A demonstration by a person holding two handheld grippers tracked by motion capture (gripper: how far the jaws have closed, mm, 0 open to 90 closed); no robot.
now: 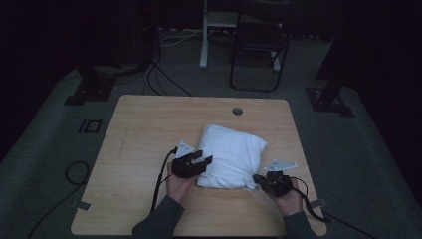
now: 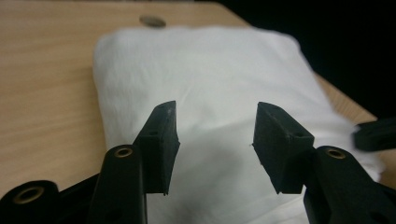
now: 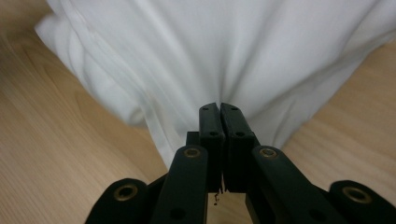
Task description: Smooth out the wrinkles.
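A white pillow [image 1: 231, 154] lies on the wooden table [image 1: 149, 124], a little right of centre. My left gripper [image 1: 204, 158] is at the pillow's near left edge. In the left gripper view this gripper [image 2: 215, 135] stands open just above the white pillow [image 2: 205, 70], nothing between its jaws. My right gripper [image 1: 256, 178] is at the pillow's near right corner. In the right gripper view that gripper [image 3: 218, 108] is shut, pinching a fold of the pillow's cover [image 3: 210, 46], and wrinkles fan out from its tips.
A round cable hole [image 1: 237, 110] sits near the table's far edge. Beyond the table stand a dark chair [image 1: 259, 45] and a white desk leg [image 1: 204, 35]. Cables [image 1: 74, 172] lie on the grey carpet at the left. The room is dim.
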